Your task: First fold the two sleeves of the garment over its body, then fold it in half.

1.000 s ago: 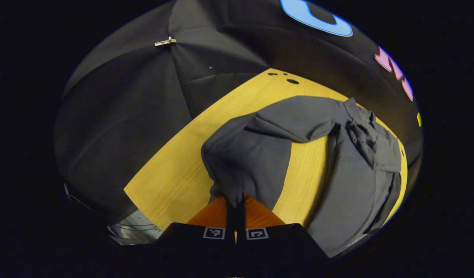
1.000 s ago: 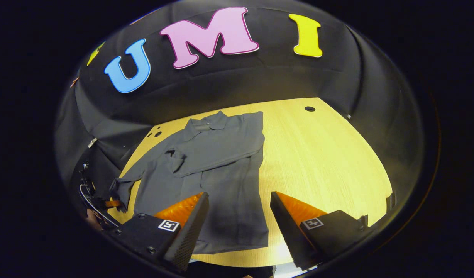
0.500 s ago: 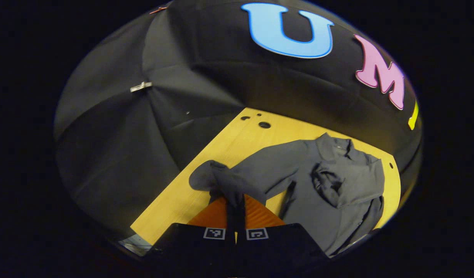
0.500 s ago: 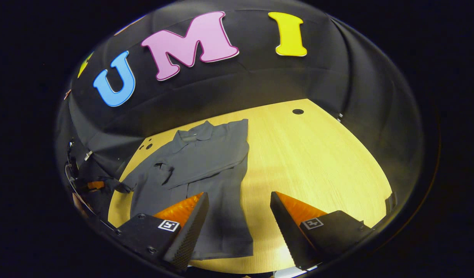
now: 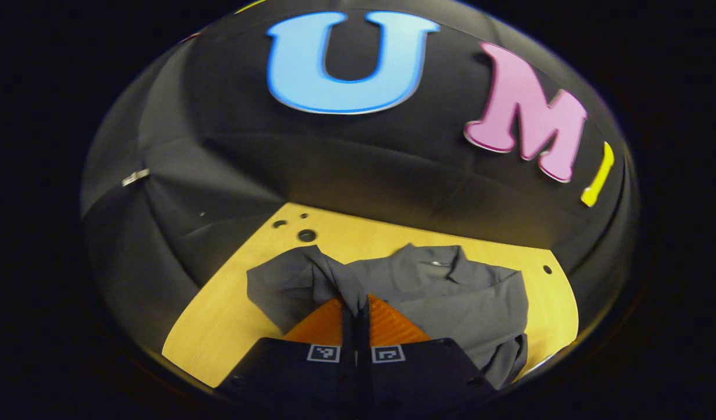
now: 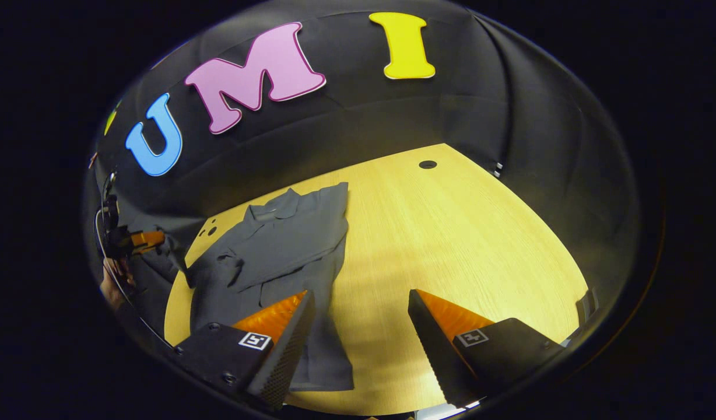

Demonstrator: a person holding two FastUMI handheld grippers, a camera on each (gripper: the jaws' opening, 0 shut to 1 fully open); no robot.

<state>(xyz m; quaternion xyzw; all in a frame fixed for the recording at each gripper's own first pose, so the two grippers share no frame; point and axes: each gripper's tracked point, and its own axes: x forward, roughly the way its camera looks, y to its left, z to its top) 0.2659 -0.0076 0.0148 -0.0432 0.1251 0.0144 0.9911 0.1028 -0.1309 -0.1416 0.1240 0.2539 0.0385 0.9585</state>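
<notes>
A pale wooden table [image 6: 463, 233] with a fine straight grain and a few round holes near its far corners is sitting inside a booth walled with matte black cloth [image 6: 358, 128], which is draping in soft creases. A dark grey garment [image 6: 288, 233], collared and made of thin limp fabric, is lying on the table's left part in the right gripper view, its body flat and one sleeve already folded across the chest. The left gripper [image 5: 357, 309] is pinching the other sleeve [image 5: 294, 280] between its closed, ribbed orange fingers [image 5: 387, 324], and the cloth is bunching and rising from the table toward them. In the right gripper view that gripper is showing far off at the left edge, a hand [image 6: 110, 283] beneath it. The right gripper [image 6: 361, 318] is hovering over the table's near edge with its wedge-shaped fingers spread wide, gripping nothing, one finger overlapping the garment's hem in the view.
</notes>
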